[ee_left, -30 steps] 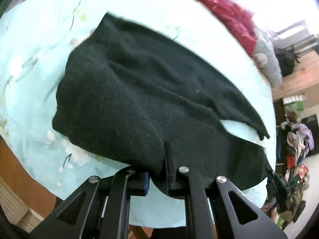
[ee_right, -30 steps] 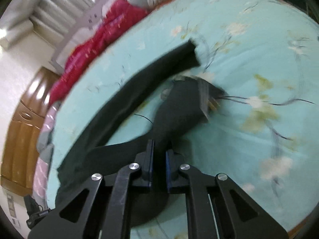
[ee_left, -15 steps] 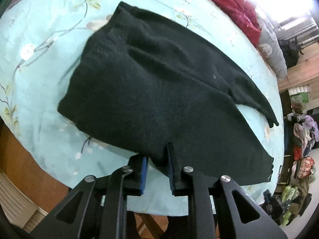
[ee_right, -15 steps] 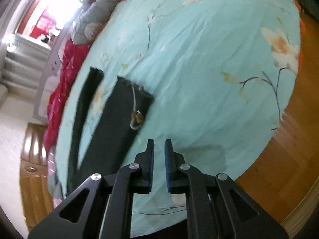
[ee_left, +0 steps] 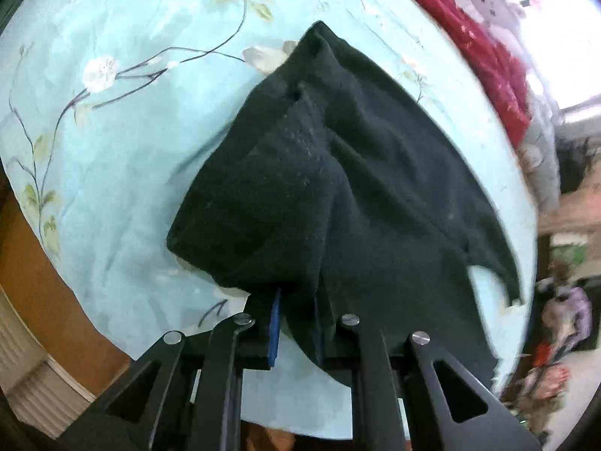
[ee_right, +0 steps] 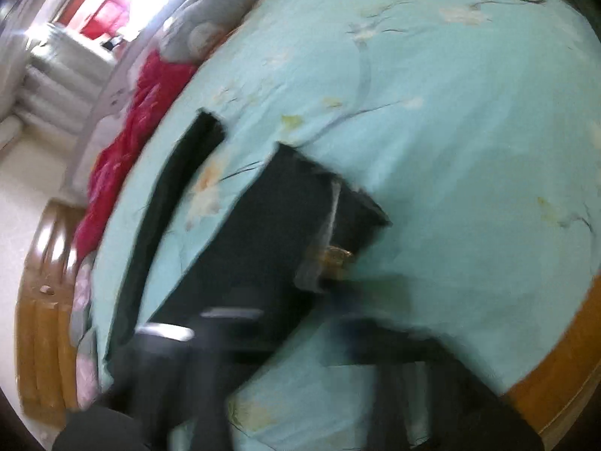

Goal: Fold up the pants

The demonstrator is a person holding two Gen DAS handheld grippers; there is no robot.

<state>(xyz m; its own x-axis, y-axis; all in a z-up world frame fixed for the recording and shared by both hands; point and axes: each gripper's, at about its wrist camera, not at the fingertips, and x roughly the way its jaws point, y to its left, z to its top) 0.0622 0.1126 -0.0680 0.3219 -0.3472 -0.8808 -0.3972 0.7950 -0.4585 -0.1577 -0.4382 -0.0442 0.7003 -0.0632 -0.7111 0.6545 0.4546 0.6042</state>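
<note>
- We see a pale turquoise bedspread printed with white blossoms and thin dark branches, covering a bed with an orange-brown wooden frame.
- Along the far edge lies a rumpled crimson blanket, with grey bedding beside it; beyond them the room is bright and blurred.
- We count one pair of black knit pants, spread on the bedspread, and two black grippers.
- The left gripper, with blue pads, is closing its jaws on a pinched fold of the pants at their near edge; cloth fills the gap.
- The left view shows the wide bunched part of the pants rising to a peak.
- The right view alone shows the two legs lying apart, a pale label and a small brass-coloured piece.
- The right gripper is smeared by blur; its jaws are fully closed, and we cannot tell whether cloth is caught.
</note>
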